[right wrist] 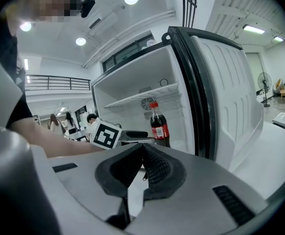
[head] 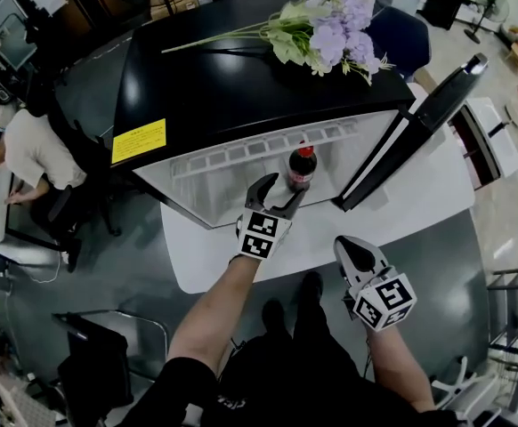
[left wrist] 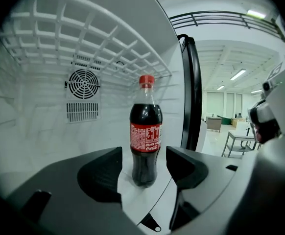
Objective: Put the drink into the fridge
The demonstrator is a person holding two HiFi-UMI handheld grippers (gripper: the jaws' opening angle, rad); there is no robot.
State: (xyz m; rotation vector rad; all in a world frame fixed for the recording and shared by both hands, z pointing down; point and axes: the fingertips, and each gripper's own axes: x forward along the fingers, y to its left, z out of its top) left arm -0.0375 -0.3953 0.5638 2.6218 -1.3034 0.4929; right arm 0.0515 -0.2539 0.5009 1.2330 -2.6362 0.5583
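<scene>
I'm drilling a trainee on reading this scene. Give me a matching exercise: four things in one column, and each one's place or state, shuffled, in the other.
Things:
1. bottle
2. flowers
3. left tongs
4. right tongs

Places or states:
A. shut, empty
B. lying on top of the fridge
C. open, gripping nothing
D. standing upright inside the fridge

Pairs: 1-D, 2-B, 3-C, 4-A
</scene>
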